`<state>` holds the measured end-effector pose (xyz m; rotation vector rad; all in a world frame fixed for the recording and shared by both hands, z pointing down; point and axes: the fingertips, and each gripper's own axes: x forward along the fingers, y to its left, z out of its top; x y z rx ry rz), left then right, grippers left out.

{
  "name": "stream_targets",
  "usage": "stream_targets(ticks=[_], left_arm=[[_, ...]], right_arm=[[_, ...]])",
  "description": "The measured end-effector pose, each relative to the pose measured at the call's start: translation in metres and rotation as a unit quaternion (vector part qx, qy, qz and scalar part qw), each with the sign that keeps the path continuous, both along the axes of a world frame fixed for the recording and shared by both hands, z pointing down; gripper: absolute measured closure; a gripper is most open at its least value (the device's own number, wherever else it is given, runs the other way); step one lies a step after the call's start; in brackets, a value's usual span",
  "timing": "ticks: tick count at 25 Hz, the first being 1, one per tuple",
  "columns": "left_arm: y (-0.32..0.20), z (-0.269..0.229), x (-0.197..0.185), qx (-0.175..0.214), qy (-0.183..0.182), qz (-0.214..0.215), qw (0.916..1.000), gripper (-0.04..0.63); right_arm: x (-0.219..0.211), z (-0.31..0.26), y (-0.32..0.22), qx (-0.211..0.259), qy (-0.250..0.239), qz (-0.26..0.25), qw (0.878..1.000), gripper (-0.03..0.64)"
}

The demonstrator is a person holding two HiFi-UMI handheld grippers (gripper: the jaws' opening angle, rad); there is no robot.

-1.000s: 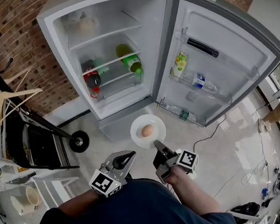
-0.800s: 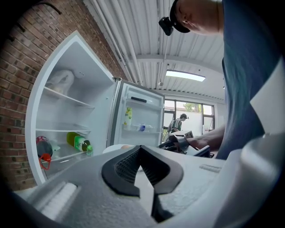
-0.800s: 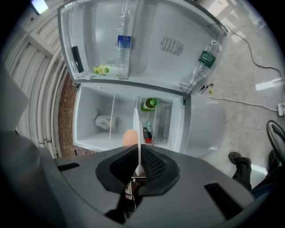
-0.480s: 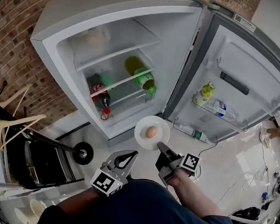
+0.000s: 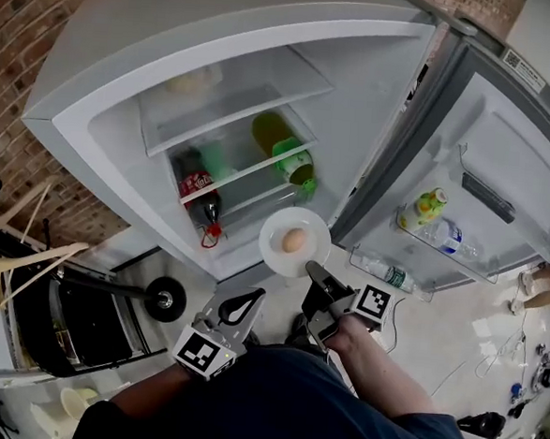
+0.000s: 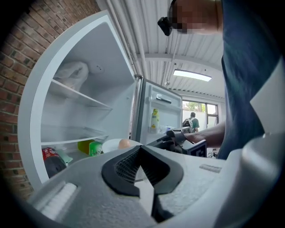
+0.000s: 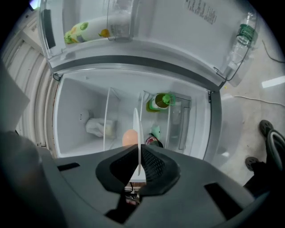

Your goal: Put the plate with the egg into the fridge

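Observation:
A white plate (image 5: 278, 226) with a brown egg (image 5: 293, 240) on it hovers in front of the open fridge (image 5: 101, 155), level with its lower shelves. My right gripper (image 5: 311, 268) is shut on the plate's near rim. In the right gripper view the plate (image 7: 136, 127) shows edge-on between the jaws, the egg (image 7: 129, 137) to its left. My left gripper (image 5: 258, 294) hangs below and left of the plate, shut and holding nothing. From the left gripper view, the plate (image 6: 111, 144) and egg (image 6: 124, 143) appear just past that gripper's closed tips (image 6: 140, 147).
Inside the fridge lie a green bottle (image 5: 285, 149), a cola bottle (image 5: 200, 193) and a pale bag (image 5: 186, 81) on the top shelf. The open door (image 5: 505, 155) at right holds a yellow-green bottle (image 5: 424, 207) and a water bottle (image 5: 447, 237). A black rack (image 5: 53, 311) stands at left.
The plate with the egg has come closer to the fridge opening, carried by the right gripper. Both grippers stay shut, and the left one has followed along.

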<state>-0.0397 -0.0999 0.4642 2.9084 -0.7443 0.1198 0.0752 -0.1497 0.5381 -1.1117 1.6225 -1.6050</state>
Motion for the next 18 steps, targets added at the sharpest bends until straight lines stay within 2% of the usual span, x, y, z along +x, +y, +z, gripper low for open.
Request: stream_targets(ticks=[7,18], left_arm=[[-0.027,-0.004,0.008,0.008,-0.002,-0.056,0.9984,0.591],[-0.045,-0.003,0.006,0.008,-0.009,-0.107,0.9942,0.591]], right_arm=[[-0.001,-0.001,-0.040,0.000,0.002,-0.060,0.998,0.595],[-0.013,-0.004,-0.087,0.000,-0.006,-0.104,0.995,0.595]])
